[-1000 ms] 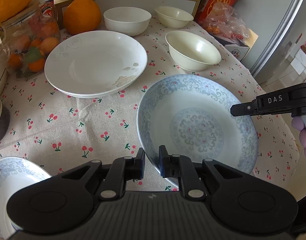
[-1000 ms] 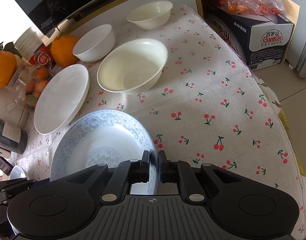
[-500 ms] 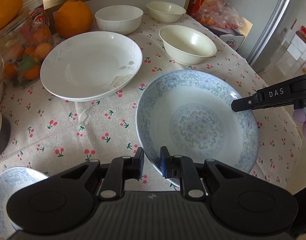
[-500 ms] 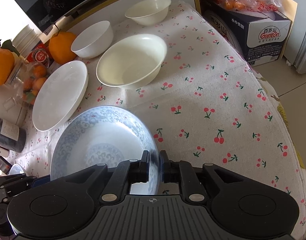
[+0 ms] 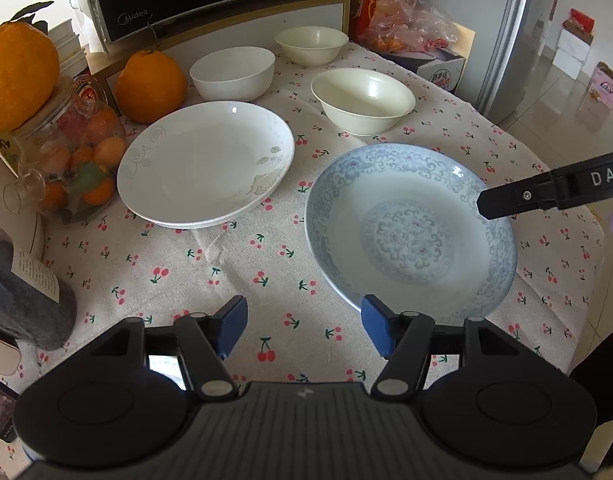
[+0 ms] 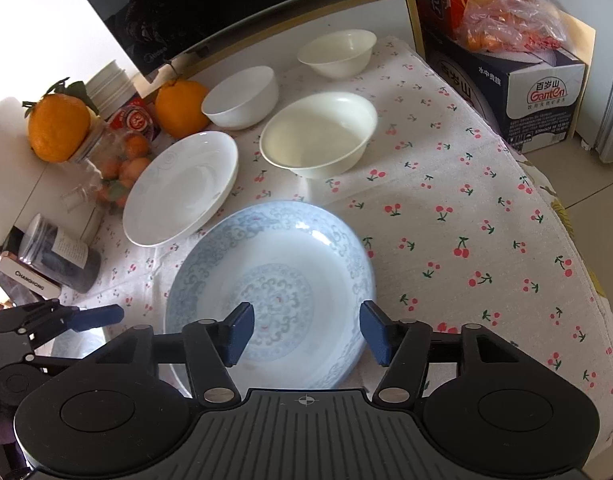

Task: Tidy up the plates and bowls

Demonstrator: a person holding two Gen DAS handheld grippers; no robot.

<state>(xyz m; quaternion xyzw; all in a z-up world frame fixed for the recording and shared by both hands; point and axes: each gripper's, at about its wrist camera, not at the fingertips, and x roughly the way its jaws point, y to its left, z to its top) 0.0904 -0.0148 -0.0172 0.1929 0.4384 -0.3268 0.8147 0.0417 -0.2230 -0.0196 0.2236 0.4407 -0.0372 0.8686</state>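
At the left of the worktop (image 5: 178, 264), a white plate (image 5: 205, 162) lies flat beside the jar of small oranges (image 5: 72, 152), with three bowls behind it, likely spread out for sorting. The left gripper (image 5: 302, 330) hangs above the cloth with its fingers opening and nothing between them, the blue-patterned plate (image 5: 410, 232) resting flat just beside its right finger. To the right, the right gripper (image 6: 306, 332) also spreads its fingers over that plate's rim without pressing it, so the plate seems just set down.
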